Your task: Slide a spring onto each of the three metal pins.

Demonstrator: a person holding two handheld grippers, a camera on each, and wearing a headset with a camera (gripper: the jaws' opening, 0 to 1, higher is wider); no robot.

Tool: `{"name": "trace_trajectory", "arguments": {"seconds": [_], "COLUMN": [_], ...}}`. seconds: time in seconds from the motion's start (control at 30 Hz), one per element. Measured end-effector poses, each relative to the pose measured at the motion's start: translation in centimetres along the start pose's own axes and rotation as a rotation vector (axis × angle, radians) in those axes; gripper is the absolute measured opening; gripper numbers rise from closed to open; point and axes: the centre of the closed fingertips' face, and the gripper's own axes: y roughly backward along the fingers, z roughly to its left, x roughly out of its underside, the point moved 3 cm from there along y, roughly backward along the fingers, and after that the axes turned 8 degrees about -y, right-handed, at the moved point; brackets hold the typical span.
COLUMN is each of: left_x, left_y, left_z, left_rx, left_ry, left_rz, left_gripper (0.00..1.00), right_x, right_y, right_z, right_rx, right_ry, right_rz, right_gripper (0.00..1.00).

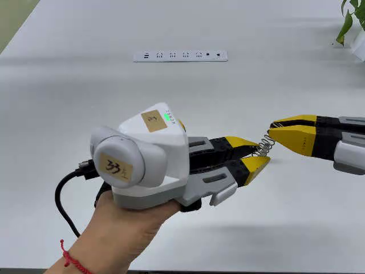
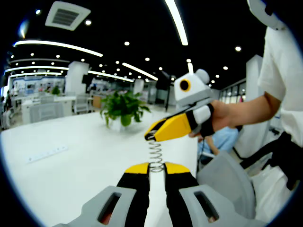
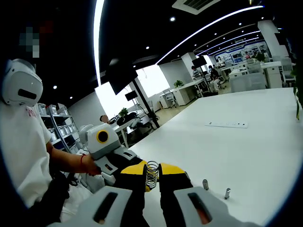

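Observation:
A small metal spring (image 1: 264, 145) hangs in the air between the two grippers above the white table (image 1: 239, 91). My left gripper (image 1: 258, 154), held in a hand at the lower left, is shut on the spring's near end (image 2: 155, 165). My right gripper (image 1: 272, 130) reaches in from the right, with its yellow tips (image 2: 149, 136) shut on the far end. The coil (image 3: 151, 174) sits between the right jaws. I cannot tell whether a pin is inside it. Two short metal pins (image 3: 205, 184) (image 3: 227, 193) stand on the table; the left one looks ribbed.
A white power strip (image 1: 180, 56) lies far back on the table. A potted plant (image 1: 349, 20) stands at the far right corner. A black cable (image 1: 61, 200) trails from the left gripper. The person (image 2: 284, 80) stands close by the table edge.

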Motion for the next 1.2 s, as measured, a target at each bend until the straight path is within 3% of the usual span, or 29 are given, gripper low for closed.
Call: {"name": "trace_trajectory", "arguments": {"seconds": [0.6,1.2], "left_x": [0.9,0.7], "left_y": [-0.3,-0.4], "left_z": [-0.3,-0.3], "left_rx": [0.023,0.029], "left_ry": [-0.013,-0.009], "left_rz": [0.042,0.036], "left_gripper": [0.12,0.12], "right_x": [0.2,0.4], "right_y": [-0.3,-0.6], "right_z": [0.7,1.3], "right_rx": [0.006,0.008], "right_ry": [0.073,0.139], "right_rz": [0.048,0.098], "right_gripper": [0.11,0.11]}}
